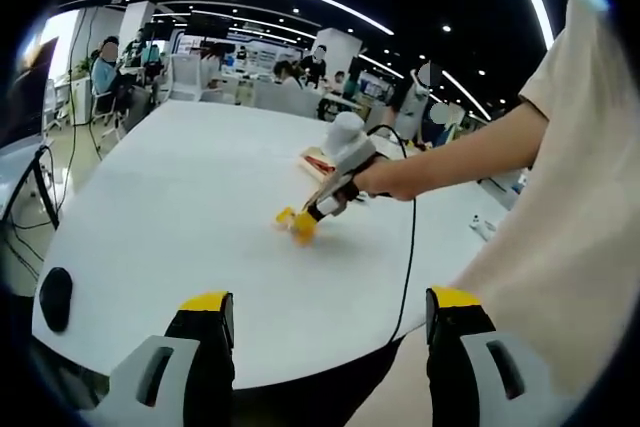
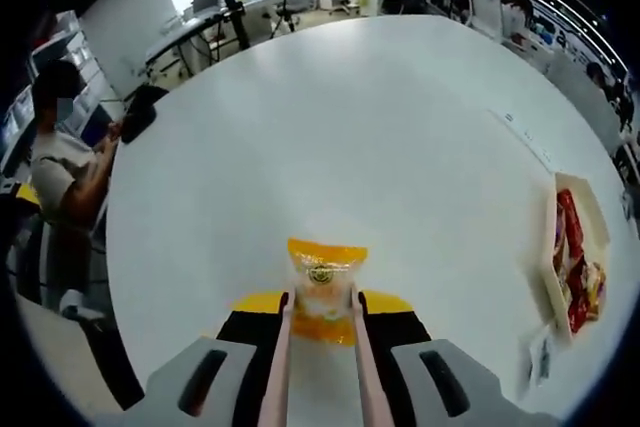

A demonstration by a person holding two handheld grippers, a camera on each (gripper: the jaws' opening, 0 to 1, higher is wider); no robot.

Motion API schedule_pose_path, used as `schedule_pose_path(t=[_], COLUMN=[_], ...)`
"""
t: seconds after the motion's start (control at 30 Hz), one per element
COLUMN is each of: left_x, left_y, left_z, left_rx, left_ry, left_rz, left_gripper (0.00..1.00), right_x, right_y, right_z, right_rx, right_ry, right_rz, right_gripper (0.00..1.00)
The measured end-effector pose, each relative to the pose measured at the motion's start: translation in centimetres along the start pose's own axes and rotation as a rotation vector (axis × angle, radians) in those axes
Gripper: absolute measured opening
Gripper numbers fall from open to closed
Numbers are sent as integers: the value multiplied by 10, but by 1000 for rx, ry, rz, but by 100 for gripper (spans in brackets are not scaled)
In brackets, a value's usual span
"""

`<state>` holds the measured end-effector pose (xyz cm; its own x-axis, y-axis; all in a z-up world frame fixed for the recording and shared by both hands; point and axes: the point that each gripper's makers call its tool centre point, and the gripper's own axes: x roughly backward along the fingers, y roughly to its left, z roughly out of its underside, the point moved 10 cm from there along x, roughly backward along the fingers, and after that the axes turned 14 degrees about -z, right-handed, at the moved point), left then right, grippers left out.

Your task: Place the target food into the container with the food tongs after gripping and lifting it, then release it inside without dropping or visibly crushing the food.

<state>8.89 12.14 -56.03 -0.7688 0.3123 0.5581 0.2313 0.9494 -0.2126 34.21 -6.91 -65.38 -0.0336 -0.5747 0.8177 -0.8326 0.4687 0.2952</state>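
Observation:
A yellow food packet (image 2: pixel 322 282) is pinched between the two thin arms of the food tongs (image 2: pixel 282 357), low over the white table (image 2: pixel 400 147). My right gripper (image 2: pixel 322 309) is shut on the tongs. Whether the packet touches the table I cannot tell. A shallow pale container (image 2: pixel 588 209) with red packaged food sits at the right of that view. In the left gripper view, a person's hand holds the right gripper (image 1: pixel 335 192), with the packet (image 1: pixel 300 225) at the tongs' tip and the container (image 1: pixel 318 159) just behind. My left gripper (image 1: pixel 330 302) is open and holds nothing, near the table's edge.
A black cable (image 1: pixel 411 247) trails from the right gripper over the table edge. A black mouse-like object (image 1: pixel 55 297) lies at the near left. Small white items (image 1: pixel 485 227) lie near the person's sleeve. Seated people, chairs and desks stand beyond the table (image 1: pixel 200 177).

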Motion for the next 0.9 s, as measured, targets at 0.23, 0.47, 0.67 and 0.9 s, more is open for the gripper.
schedule_pose_path(t=[0.23, 0.47, 0.67, 0.9], left_x=[2, 1, -1, -3], left_y=[-1, -4, -6, -7], left_z=[0, -1, -3, -6], left_rx=[2, 0, -7, -12], left_ry=[0, -1, -2, -6], left_rz=[-5, -1, 5, 10], left_gripper=[78, 78, 79, 79], right_x=[1, 6, 10, 16], right_y=[0, -1, -2, -5], right_z=[1, 2, -1, -5], right_rx=[11, -8, -11, -7], right_ry=[-9, -45, -67, -86], right_rz=[-2, -4, -12, -13], right_gripper=[26, 26, 26, 25])
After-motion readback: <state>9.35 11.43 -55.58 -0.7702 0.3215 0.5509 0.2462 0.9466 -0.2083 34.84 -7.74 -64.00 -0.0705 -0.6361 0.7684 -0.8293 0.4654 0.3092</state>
